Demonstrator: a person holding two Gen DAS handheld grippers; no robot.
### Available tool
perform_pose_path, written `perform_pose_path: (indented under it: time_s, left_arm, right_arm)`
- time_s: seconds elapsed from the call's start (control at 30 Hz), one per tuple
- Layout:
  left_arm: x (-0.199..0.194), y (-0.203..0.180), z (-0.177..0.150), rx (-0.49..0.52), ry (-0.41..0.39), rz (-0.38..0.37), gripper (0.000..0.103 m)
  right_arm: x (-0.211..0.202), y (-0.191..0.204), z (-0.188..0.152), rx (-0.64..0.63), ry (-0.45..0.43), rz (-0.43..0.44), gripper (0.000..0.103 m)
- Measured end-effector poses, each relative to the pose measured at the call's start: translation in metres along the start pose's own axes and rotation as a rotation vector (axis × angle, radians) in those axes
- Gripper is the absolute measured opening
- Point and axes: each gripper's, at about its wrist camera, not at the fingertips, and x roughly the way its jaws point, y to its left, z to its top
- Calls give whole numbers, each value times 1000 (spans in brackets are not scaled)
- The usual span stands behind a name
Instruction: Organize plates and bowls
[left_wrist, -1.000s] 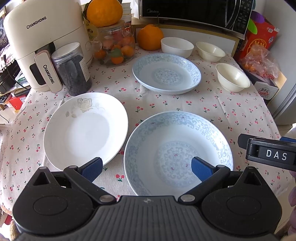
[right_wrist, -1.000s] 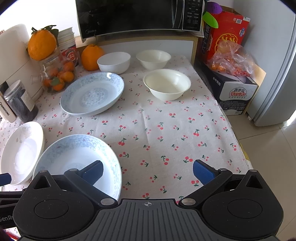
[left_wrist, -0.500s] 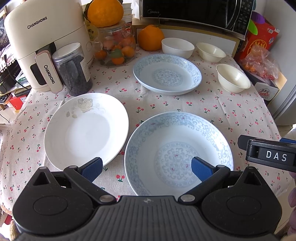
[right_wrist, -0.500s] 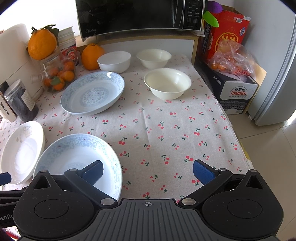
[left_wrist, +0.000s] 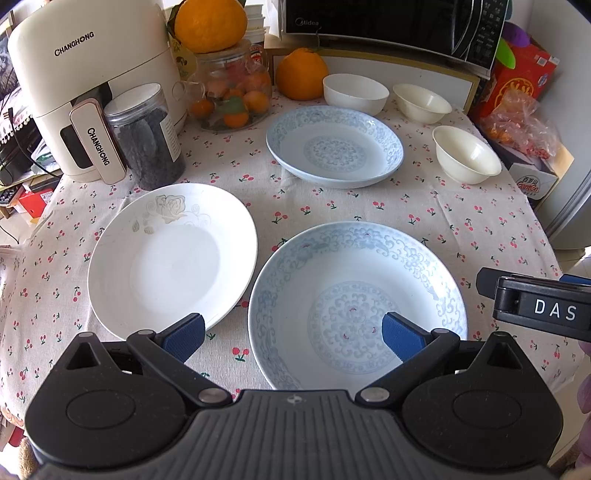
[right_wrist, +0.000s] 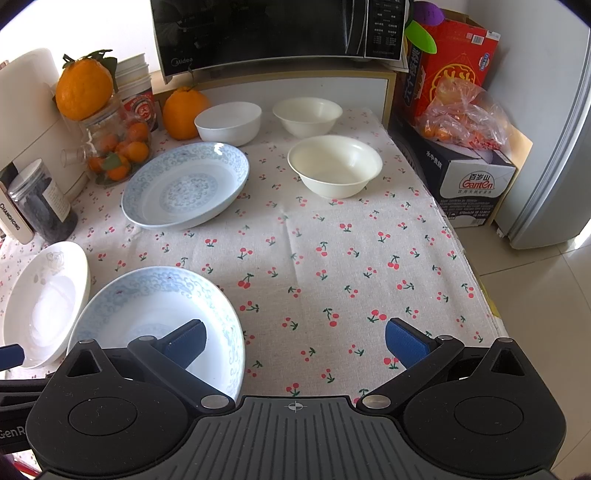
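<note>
- the left gripper (left_wrist: 291, 338) hovers low over the table's near edge, its jaws spread wide with nothing between them; one blue pad (left_wrist: 184, 336) overlaps the white rose-pattern plate (left_wrist: 170, 254) in the view, the other sits over the near blue-patterned plate (left_wrist: 354, 291).
- the right gripper (right_wrist: 295, 341) is level beside it and just as wide apart, empty, one pad over the near blue plate's right side, the other above bare cherry-print tablecloth (right_wrist: 332, 251).
- whether either gripper touches a plate cannot be told.
- the white plate and near blue plate lie side by side, rims nearly meeting; a second blue-patterned plate (left_wrist: 334, 147) rests further back.
- three bowls stand beyond it, apart from each other: a white bowl (left_wrist: 354, 92) by the orange, a cream bowl (left_wrist: 421, 101) beside it, a nearer cream bowl (left_wrist: 467, 155) at the right.
- the near blue plate's front rim is hidden behind the gripper bodies.
- the right gripper's side, lettered "das", is cut off at the left view's right edge.
- the microwave (right_wrist: 277, 33) is cropped at the top.
</note>
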Motion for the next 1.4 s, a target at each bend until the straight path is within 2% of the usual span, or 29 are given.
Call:
perform_pose_path:
  time_s: [1.03, 1.4]
  left_arm:
    - [3, 0, 2, -2, 8, -7, 101]
    - [4, 8, 21, -43, -63, -60, 94]
  right_arm:
    - [3, 1, -1, -3, 9, 7, 103]
    - [2, -6, 14, 52, 7, 67, 103]
